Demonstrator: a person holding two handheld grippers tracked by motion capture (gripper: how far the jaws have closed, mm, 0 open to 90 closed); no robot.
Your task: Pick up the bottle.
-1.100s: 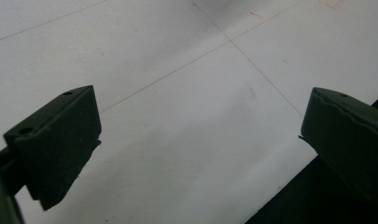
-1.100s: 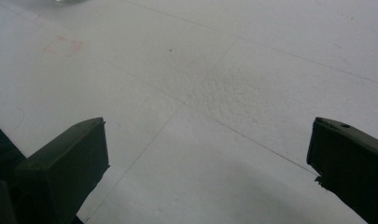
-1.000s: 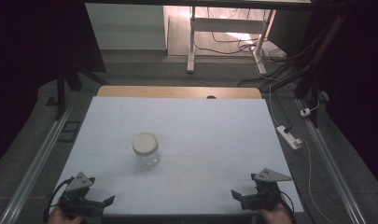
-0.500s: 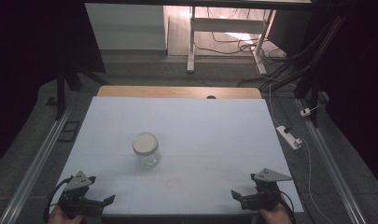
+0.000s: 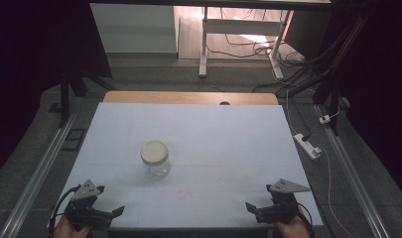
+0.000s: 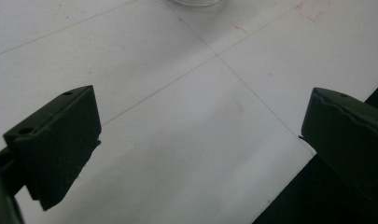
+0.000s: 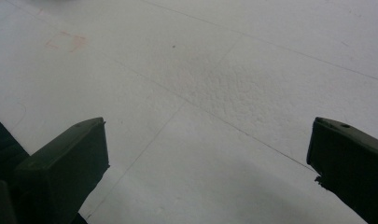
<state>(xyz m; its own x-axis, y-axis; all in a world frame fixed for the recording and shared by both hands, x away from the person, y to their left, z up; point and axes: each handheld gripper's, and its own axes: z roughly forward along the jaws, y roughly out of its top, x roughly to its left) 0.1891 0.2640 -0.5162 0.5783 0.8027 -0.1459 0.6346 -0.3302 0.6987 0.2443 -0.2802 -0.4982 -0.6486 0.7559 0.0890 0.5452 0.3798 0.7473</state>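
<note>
The jar (image 5: pixel 155 159) stands upright on the white surface (image 5: pixel 228 134), a clear body under a cream lid (image 5: pixel 154 151) that appears seated on it. It sits ahead of the left tool (image 5: pixel 100 212) and off toward that tool's inner side, and well apart from the right tool (image 5: pixel 258 210), which has to cross more of the surface to meet it. In the left gripper view the jar's clear base (image 6: pixel 196 2) just enters at the top edge, so that tool already points roughly toward it.

Both tools rest at the near edge of the surface, each with its jaws spread wide and nothing between them; bare white sheet shows in the gap in both gripper views.

The step in hand looks like the approach. A sound way would be for the left tool to go forward low and straddle the glass body below the lid, closing squarely so the jar cannot tip or skid on the smooth sheet. The right tool would then come in from above and beside, its jaws level with the lid's rim, gripping across the full width rather than a chord. Clear glass is likely slippery, so a firm, centred pinch matters more than speed. A power strip (image 5: pixel 306 146) lies beyond the right tool, off the surface and out of the path.
</note>
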